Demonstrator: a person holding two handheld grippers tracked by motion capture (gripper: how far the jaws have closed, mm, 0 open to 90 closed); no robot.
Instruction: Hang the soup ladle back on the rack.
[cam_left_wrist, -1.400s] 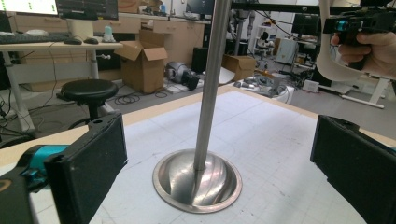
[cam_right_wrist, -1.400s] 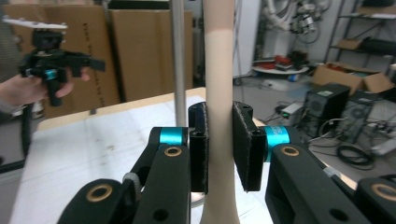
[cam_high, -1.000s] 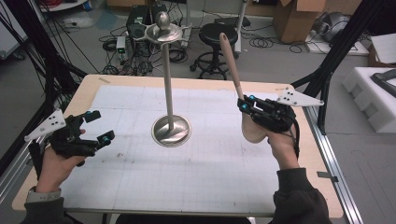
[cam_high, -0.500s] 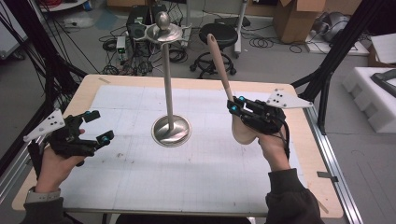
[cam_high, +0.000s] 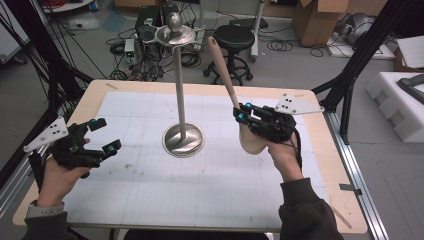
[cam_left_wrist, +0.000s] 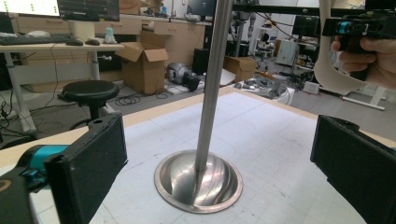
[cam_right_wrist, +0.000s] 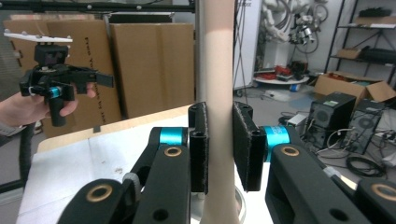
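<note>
A tall metal stand (cam_high: 179, 85) rises from a round base (cam_high: 184, 141) mid-table, with a small dish and knob on top; its pole (cam_left_wrist: 212, 84) is straight ahead in the left gripper view. My right gripper (cam_high: 241, 113) is shut on a beige long-handled scoop (cam_high: 222, 70), handle tilted up toward the stand's top and bowl hanging below the jaws. In the right gripper view the pads (cam_right_wrist: 200, 144) press the handle (cam_right_wrist: 215, 70) from both sides. My left gripper (cam_high: 105, 135) hovers at the table's left, open, jaws wide and facing the stand, nothing between them.
A white gridded mat (cam_high: 150, 190) covers the wooden table. Behind the far edge stand a black stool (cam_high: 235, 37), computer boxes and cables on the floor. White foam blocks (cam_high: 400, 100) sit off the right side, cardboard boxes (cam_high: 320, 20) beyond.
My right gripper has carried the scoop leftward, nearer the stand, so the handle tip is closer to the top dish. The left gripper has stayed where it was.
</note>
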